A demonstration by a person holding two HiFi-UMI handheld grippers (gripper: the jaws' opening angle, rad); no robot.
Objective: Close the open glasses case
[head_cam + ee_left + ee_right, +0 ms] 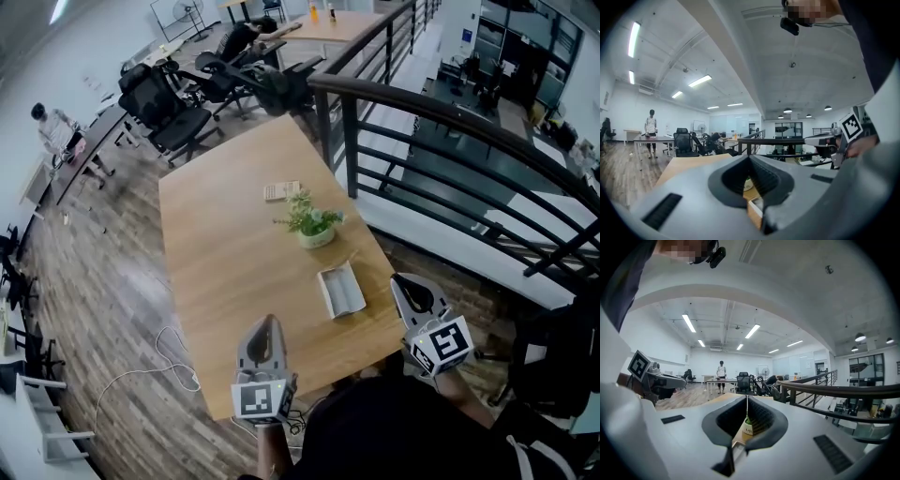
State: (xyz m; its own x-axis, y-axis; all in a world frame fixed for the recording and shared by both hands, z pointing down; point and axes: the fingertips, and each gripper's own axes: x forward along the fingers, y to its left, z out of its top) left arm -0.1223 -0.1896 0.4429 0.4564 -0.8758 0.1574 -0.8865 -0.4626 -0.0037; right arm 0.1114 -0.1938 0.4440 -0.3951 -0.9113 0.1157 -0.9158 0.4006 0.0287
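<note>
Open glasses case on a long wooden table in a bright open-plan office.

The table (225,253) stands on a plank floor (103,281) beside a dark railing (441,112). The glasses case (340,290) lies open near the table's near right corner, just in front of a small potted plant (312,223). A small flat box (281,190) sits further back. The left gripper (268,321) and the right gripper (396,278) hover at the near edge, both with jaws together and nothing between them, clear of the case. Black office chairs (169,108) crowd the far end, a person (56,129) stands at a desk, and a white cable (150,370) trails across the floor.
</note>
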